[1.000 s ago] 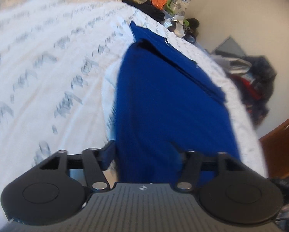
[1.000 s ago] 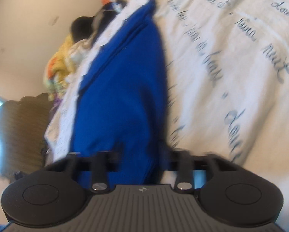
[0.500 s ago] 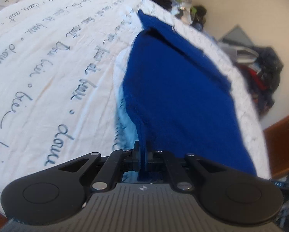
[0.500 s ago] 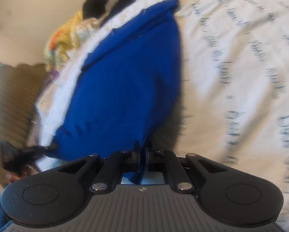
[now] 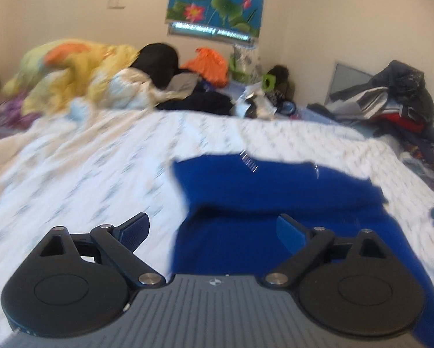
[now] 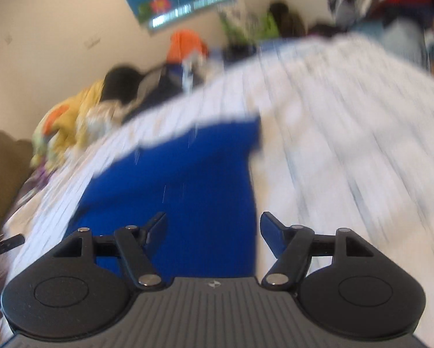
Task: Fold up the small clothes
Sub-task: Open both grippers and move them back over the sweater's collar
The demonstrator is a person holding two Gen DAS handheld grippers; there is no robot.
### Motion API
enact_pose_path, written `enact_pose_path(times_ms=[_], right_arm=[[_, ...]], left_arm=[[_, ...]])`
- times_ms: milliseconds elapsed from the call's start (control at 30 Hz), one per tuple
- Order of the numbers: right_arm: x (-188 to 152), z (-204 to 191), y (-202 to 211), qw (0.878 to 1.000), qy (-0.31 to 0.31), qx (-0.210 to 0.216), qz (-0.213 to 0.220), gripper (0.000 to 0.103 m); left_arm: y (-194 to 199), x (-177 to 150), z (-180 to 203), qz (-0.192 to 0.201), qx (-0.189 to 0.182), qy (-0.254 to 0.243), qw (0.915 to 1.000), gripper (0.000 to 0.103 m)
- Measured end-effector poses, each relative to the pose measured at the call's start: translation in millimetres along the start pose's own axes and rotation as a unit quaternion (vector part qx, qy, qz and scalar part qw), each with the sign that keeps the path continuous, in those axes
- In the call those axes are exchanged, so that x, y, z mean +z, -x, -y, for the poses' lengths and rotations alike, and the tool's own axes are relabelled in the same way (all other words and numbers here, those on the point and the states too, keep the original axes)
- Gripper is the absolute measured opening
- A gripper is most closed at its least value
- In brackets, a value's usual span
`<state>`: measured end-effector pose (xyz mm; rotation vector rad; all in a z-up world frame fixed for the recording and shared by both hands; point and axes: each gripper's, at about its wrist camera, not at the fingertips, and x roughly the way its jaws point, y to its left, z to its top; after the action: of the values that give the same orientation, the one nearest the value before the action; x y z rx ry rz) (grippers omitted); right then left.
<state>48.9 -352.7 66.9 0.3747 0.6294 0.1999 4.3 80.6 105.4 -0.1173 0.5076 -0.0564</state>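
Both my tongs are opening with nothing pinched: the left gripper (image 5: 214, 232) and right gripper (image 6: 214, 232) hang just above the blue garment (image 5: 275, 200) on the bed (image 5: 86, 174). It lies straight ahead beneath both, its long axis running across from one to the other, so I judge neither hand nearer.

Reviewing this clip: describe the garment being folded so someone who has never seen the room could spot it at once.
Start at the bed with the white sheet printed with grey script. Near its front edge, just ahead of the grippers, lies the blue garment, flat with one layer folded over another. It is the only solid royal-blue piece and lies alone on the sheet, apart from the mixed clothes pile at the far end.
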Motion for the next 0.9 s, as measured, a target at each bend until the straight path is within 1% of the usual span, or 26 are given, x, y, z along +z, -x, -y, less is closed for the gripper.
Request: enact_pose_path(times_ms=[67,100,133,200,233,267,300,333,367,400,433,467,500,533,567,600,633,667,700,733,767,800,833,867,900], right_arm=[[24.4,-12.5,-58.6,1.0,0.006,-0.005,-0.005,0.07],[33.3,-20.7,-87.2,1.0,0.014,-0.013,-0.007,0.07],[39.3,-28.2,-112.5,1.0,0.022,-0.018,-0.009,0.07],[46.4,-43.2,-157.6,0.998,0.055,-0.04,-0.018,0.069],[45.1,-46.1,-174.9,0.995,0.076,-0.062,-0.023,0.069],[41.6,-47.9,-190.6,0.991,0.099,-0.086,-0.039,0.069],[36.2,-46.6,-201.1,0.985,0.127,-0.101,-0.055,0.068],[27.7,-43.9,-198.0,0.981,0.169,-0.09,-0.037,0.069],[23.8,-36.5,-193.9,0.981,0.178,-0.075,-0.029,0.068],[22.7,-29.2,-189.9,0.983,0.172,-0.061,-0.026,0.068],[22.3,-26.7,-187.6,0.982,0.178,-0.053,-0.027,0.068],[24.3,-25.5,-186.0,0.982,0.182,-0.048,-0.033,0.068],[30.0,-27.0,-183.4,0.983,0.173,-0.038,-0.046,0.069],[41.9,-22.5,-182.7,0.987,0.147,-0.022,-0.059,0.069],[55.8,-15.0,-178.7,0.992,0.113,-0.001,-0.056,0.07],[66.2,-6.8,-172.8,0.996,0.086,0.01,-0.029,0.07],[77.2,4.9,-169.9,0.998,0.064,-0.001,0.004,0.072],[87.4,14.9,-173.5,0.998,0.05,-0.032,0.018,0.072],[98.2,23.7,-184.8,0.997,0.045,-0.069,0.004,0.073],[106.2,31.4,-200.3,0.994,0.047,-0.096,-0.024,0.072],[110.9,37.3,-214.1,0.991,0.055,-0.113,-0.049,0.07],[113.8,42.6,-224.4,0.989,0.054,-0.121,-0.066,0.055],[115.9,45.8,-231.3,0.99,0.047,-0.114,-0.075,0.037],[117.7,45.3,-233.8,0.991,0.045,-0.101,-0.074,0.026],[118.4,44.9,-236.9,0.992,0.04,-0.081,-0.088,0.008]], left_arm=[[-61.0,13.2,25.4,-0.008,-0.009,0.001,0.9999,0.088],[-87.5,18.2,35.4,-0.015,-0.005,-0.004,0.9999,0.086],[-115.4,21.7,46.0,-0.028,0.006,-0.012,0.9995,0.083],[-159.5,21.7,56.8,-0.054,0.03,-0.042,0.9972,0.082],[-178.1,19.5,53.1,-0.083,0.04,-0.045,0.9948,0.082],[-194.0,14.8,44.1,-0.119,0.046,-0.047,0.9908,0.082],[-192.4,10.7,36.5,-0.097,0.036,-0.056,0.9931,0.082],[-189.7,6.2,29.3,-0.092,0.023,-0.078,0.9924,0.083],[-185.0,3.0,24.2,-0.089,0.015,-0.094,0.9915,0.083],[-181.2,2.7,18.6,-0.09,0.011,-0.101,0.9907,0.083],[-179.7,5.1,15.4,-0.096,0.01,-0.105,0.9898,0.083],[-178.5,10.3,13.9,-0.104,0.01,-0.107,0.9887,0.078],[-174.6,15.6,12.9,-0.104,0.011,-0.111,0.9883,0.074],[-170.0,21.5,11.6,-0.092,0.009,-0.117,0.9888,0.071],[-166.3,28.6,9.4,-0.071,0.011,-0.122,0.99,0.079],[-166.8,35.9,5.9,-0.052,0.02,-0.123,0.9909,0.085],[-170.4,43.1,3.1,-0.042,0.036,-0.122,0.991,0.094],[-179.5,49.4,-1.4,-0.042,0.051,-0.121,0.9904,0.093],[-191.7,56.1,-4.6,-0.051,0.064,-0.12,0.9894,0.091],[-204.9,62.6,-8.5,-0.062,0.073,-0.115,0.9888,0.083],[-216.2,66.7,-12.5,-0.072,0.076,-0.106,0.9888,0.077],[-226.1,69.2,-14.8,-0.082,0.072,-0.099,0.9892,0.076],[-234.0,70.0,-15.5,-0.088,0.06,-0.095,0.9897,0.076],[-240.8,68.7,-15.7,-0.094,0.051,-0.095,0.9897,0.077],[-248.5,65.4,-15.7,-0.106,0.05,-0.096,0.9885,0.077]])
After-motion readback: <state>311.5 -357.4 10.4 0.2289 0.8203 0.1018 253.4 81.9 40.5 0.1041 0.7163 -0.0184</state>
